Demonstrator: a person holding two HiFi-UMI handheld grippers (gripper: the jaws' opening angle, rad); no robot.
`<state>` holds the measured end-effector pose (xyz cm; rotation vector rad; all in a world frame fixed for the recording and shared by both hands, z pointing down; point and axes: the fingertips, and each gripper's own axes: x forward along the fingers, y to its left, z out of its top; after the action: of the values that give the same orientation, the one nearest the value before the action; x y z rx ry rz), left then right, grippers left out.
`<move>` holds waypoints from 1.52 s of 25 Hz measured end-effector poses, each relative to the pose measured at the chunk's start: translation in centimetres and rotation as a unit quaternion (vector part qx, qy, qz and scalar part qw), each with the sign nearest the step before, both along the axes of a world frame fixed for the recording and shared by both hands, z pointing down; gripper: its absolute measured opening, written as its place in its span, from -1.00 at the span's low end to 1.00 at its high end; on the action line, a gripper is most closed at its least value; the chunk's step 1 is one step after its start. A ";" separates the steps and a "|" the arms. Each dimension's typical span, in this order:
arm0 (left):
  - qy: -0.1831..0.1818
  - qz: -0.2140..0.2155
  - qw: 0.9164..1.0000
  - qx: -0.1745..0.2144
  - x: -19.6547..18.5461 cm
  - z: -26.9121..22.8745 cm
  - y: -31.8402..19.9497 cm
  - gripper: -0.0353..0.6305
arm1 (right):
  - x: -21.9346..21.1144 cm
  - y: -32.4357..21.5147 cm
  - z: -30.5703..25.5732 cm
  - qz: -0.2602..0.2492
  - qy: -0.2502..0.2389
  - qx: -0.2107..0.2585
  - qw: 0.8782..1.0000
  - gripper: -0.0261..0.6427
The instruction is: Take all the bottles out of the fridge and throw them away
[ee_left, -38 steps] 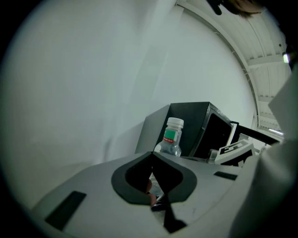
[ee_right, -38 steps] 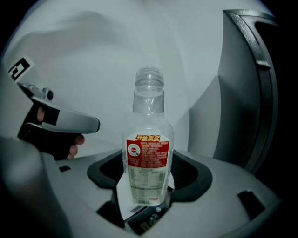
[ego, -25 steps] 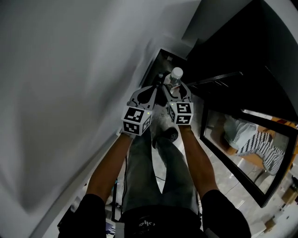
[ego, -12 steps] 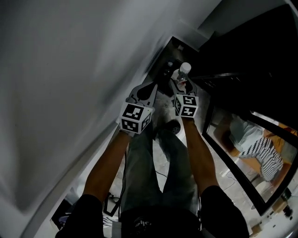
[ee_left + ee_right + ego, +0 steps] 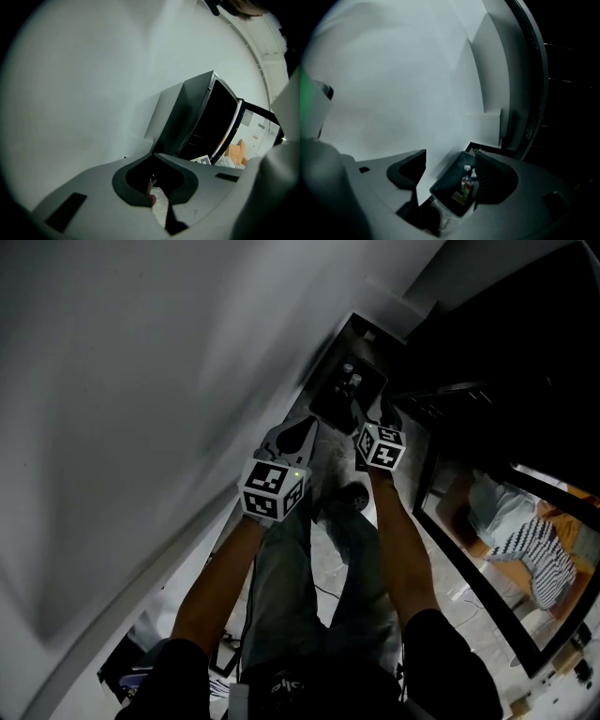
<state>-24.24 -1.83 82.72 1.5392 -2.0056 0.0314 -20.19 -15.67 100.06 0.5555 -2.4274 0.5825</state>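
Two bottles [image 5: 467,180] stand upright in the black bin [image 5: 446,182] at lower centre, just below and ahead of the right gripper [image 5: 450,158], whose jaws have just been opening, nothing gripped; left gripper [image 5: 152,157] jaws together

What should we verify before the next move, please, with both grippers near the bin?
1. Right gripper free: ok; its jaws have just been opening and stand wide, nothing between them.
2. Bottle inside the bin: ok.
3. Left gripper free: ok; jaws shut, holding nothing.
4. Bottles left in the fridge: cannot tell, its inside is too dark.
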 end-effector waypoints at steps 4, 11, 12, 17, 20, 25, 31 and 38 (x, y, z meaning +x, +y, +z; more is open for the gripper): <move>0.009 -0.005 1.000 -0.004 2.1 -1.3 0.8 -0.89 | 2.6 0.8 -4.3 -0.013 -0.021 -0.004 1.000 0.01; 0.000 0.011 1.000 0.021 5.2 -12.2 0.7 -0.89 | 8.6 1.5 -19.5 0.000 -0.053 0.036 0.998 -0.78; -0.001 0.014 1.000 0.025 5.8 -14.0 0.8 -0.89 | 9.3 2.0 -21.8 -0.004 -0.056 0.042 0.998 -0.89; -0.023 0.060 0.997 0.043 9.1 -21.6 0.0 -0.89 | 12.3 3.8 -33.0 -0.010 -0.101 0.061 0.993 -0.90; -0.037 0.104 0.993 0.051 11.6 -25.2 0.3 -0.89 | 14.2 4.6 -38.9 0.003 -0.126 0.073 0.989 -0.90; -0.049 0.135 0.987 0.072 14.5 -30.4 3.0 -0.89 | 17.5 8.2 -46.4 0.016 -0.140 0.107 0.984 -0.90; -0.067 0.164 0.978 0.108 17.0 -36.5 6.0 -0.89 | 21.1 13.5 -52.4 0.034 -0.137 0.131 0.981 -0.90; -0.070 0.205 0.966 0.140 22.0 -40.5 7.8 -0.89 | 26.3 17.6 -56.9 0.050 -0.137 0.161 0.976 -0.90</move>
<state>-2.23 5.94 42.22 2.1688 -1.8176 0.0223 6.08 1.94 43.20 0.7787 -2.7926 0.3205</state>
